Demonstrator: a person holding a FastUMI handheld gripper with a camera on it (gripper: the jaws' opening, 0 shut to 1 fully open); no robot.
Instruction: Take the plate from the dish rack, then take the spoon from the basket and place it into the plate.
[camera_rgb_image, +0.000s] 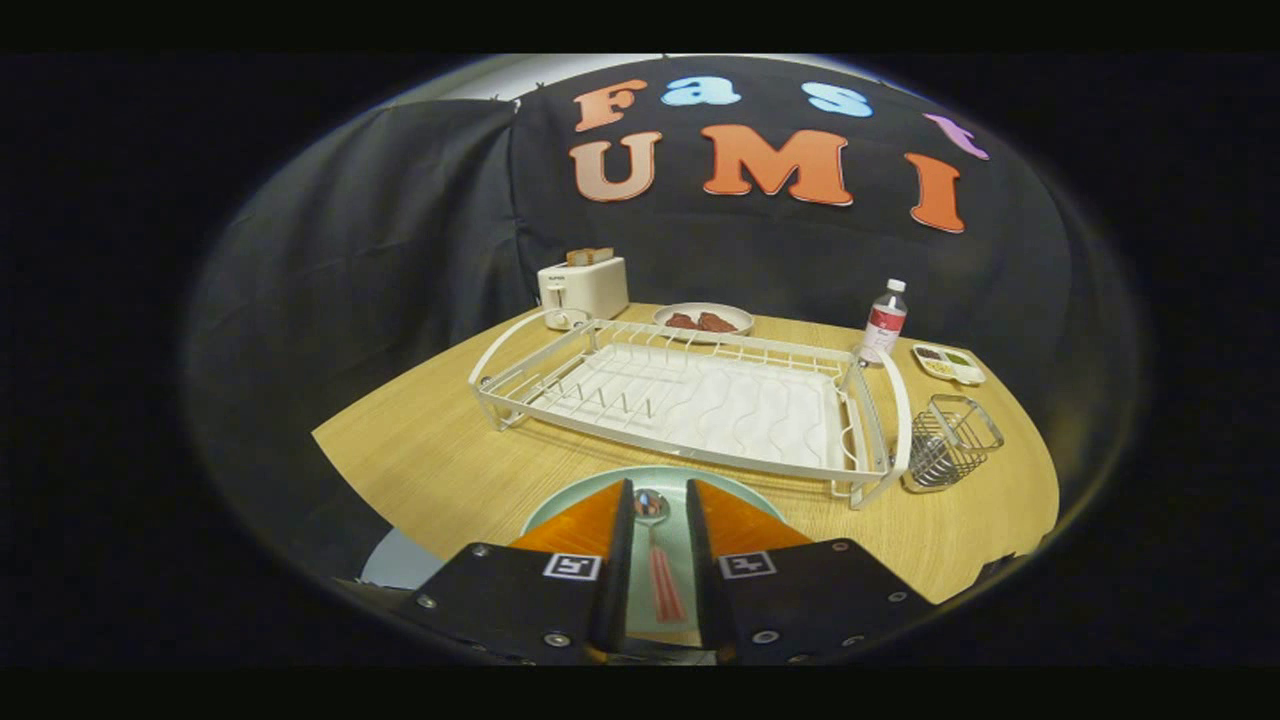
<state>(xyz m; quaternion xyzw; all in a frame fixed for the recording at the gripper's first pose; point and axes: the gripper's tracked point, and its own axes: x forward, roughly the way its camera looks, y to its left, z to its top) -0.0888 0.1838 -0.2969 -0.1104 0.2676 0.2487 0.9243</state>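
While I held the rig low over the table, the gripper (660, 535) sat at the bottom centre of the frame with its two fingers parted a little and the spoon (657, 560) lying lengthwise in the gap, bowl end forward. I could not tell whether the fingers pressed the handle or only flanked it, nor whether the spoon had already come to rest on the plate (660, 478), whose pale green rim curved just ahead of the fingertips.

Moving from left to right across the frame: a toaster (585, 285) stood at upper left, the dish rack (690, 400) lay empty across the middle, a second plate (703, 320) with dark food sat behind it, then a bottle (883, 322), a small divided dish (948, 363) and, at right, the wire basket (948, 440) beside the rack.

I judged the spoon was being set down. Doing it well meant lowering it until it touched the plate, keeping it level, opening slowly, then lifting straight up.

Most of the plate was hidden under the gripper body. The handle's end was cut off between the fingers, and the basket's contents were too small to make out.
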